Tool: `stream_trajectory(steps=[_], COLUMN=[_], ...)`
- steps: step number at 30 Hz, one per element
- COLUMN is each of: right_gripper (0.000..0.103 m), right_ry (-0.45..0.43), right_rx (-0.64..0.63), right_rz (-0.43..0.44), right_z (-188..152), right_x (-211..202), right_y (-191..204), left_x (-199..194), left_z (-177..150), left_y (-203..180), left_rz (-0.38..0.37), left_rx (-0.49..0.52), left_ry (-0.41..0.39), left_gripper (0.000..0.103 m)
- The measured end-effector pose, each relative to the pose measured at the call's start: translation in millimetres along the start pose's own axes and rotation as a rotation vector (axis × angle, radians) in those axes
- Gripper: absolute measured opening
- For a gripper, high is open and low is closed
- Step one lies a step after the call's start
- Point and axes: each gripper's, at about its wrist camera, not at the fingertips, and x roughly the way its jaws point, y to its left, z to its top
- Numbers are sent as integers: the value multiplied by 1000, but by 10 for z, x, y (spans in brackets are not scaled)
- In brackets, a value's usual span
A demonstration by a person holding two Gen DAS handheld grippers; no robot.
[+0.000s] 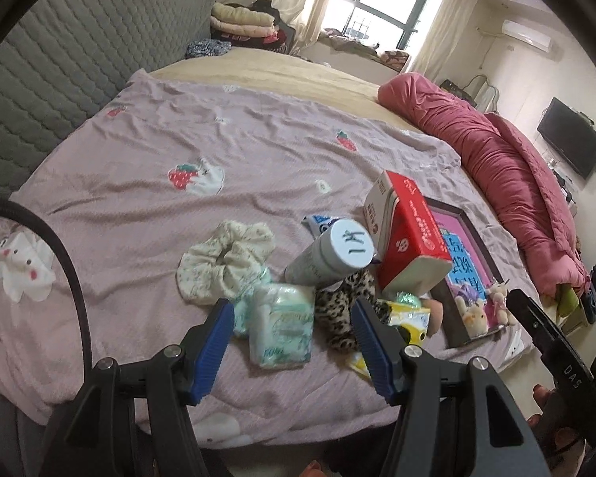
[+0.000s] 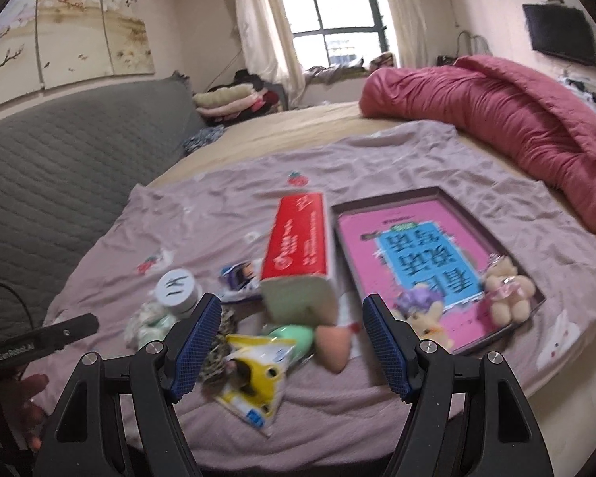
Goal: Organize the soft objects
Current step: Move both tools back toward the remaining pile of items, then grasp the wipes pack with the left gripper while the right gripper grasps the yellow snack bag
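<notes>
Left gripper (image 1: pixel 294 334): jaws spread wide, empty, above a tissue pack (image 1: pixel 281 324). Floral scrunchie (image 1: pixel 224 258) at its 11 o'clock; leopard scrunchie (image 1: pixel 343 310) at 1 o'clock. Right gripper (image 2: pixel 292 336): jaws apart, empty, over a yellow packet (image 2: pixel 254 377) and a peach sponge (image 2: pixel 333 344). Two plush toys (image 2: pixel 508 292) in the tray (image 2: pixel 393 198) at 2 o'clock.

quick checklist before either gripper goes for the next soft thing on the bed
1. Left gripper open, holding nothing: ok.
2. Right gripper open, holding nothing: ok.
3. Tissue pack between the left fingers' line: ok.
4. Tray has free room beside its plush toys: ok.
5. Red box and bottle crowd the pile: not ok.
6. Right view sharp enough to aim: not ok, blurred.
</notes>
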Motion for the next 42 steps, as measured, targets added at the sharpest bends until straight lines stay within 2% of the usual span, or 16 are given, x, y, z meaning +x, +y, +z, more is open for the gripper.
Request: stream_trajectory(steps=[10,18,28,39,42], right_gripper=[75,75,75,75,75], right_ry=[127,238,280,368,391], right_rx=[39,28,19,-3,5], right_rz=[50,32,39,49,51], right_z=[-164,-339,-417,-564,-601], right_x=[179,410,515,760,854], right_y=[36,24,50,140,150], left_x=[214,565,777,1087,1110], left_z=[-195,-385,-345,-339,-343], left_y=[-82,-129,-234,-191,-155], left_rz=[6,97,169,218,210], left_rx=[39,36,95,96,91], left_ry=[67,125,92,125,126], left_gripper=[62,63,63,63,63])
